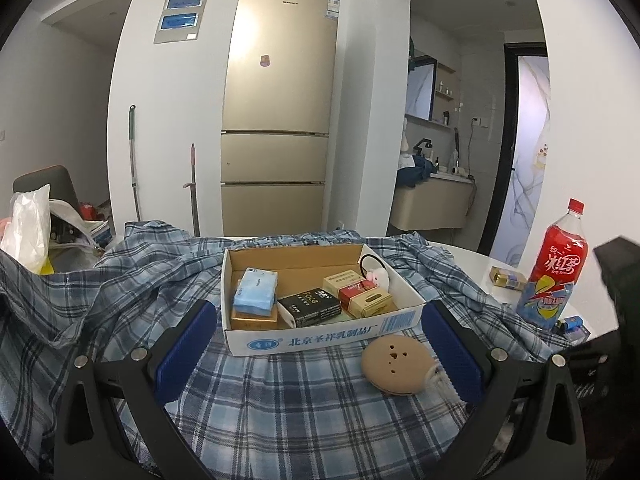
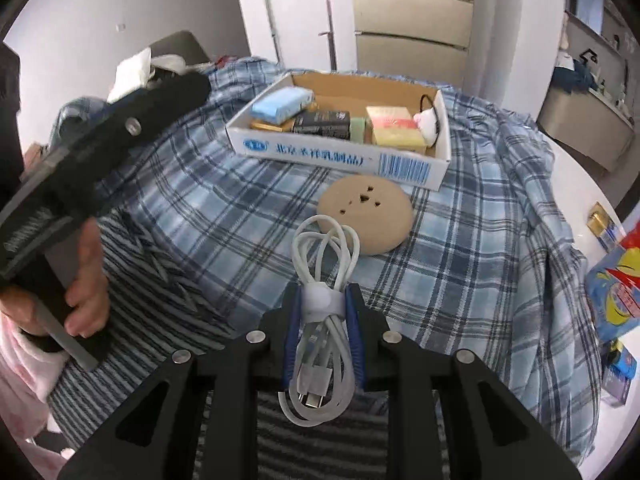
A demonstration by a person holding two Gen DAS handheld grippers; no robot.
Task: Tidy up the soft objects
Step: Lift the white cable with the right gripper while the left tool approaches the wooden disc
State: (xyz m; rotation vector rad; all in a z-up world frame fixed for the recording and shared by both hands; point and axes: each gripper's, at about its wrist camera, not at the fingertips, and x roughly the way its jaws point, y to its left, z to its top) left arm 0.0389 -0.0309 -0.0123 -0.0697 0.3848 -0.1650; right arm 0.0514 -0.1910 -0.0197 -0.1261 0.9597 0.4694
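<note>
**Coiled cable clamped in the right gripper; left gripper spread before the box**

Right wrist view: the right gripper (image 2: 322, 312) is clenched on a white coiled cable (image 2: 320, 264), its blue pads pressing the bundle at the white strap, with loops fanning toward 12 o'clock and the plug ends hanging toward 6 o'clock. Only this view shows the cable in full, and the hand (image 2: 86, 276) that holds the left gripper's black handle at 9 o'clock. Just beyond the cable lies a tan round disc (image 2: 366, 214) on the plaid cloth (image 2: 480, 240) that covers the worktop.

Left wrist view: the left gripper (image 1: 320, 340) stands released, its blue fingers (image 1: 188, 344) wide apart and nothing between them. The cardboard box (image 1: 320, 336) sits at 12 o'clock between the finger tips, holding a light blue tissue pack (image 1: 256, 290), several small cartons and a small white plush toy (image 1: 378, 276) in its far right corner. Only this view shows the whole red drink bottle (image 1: 554, 268) at 3 o'clock, upright on the bare worktop (image 1: 472, 256), and the gold refrigerator (image 1: 280, 100) behind. Here the cable is nearly hidden behind the right finger.
</note>
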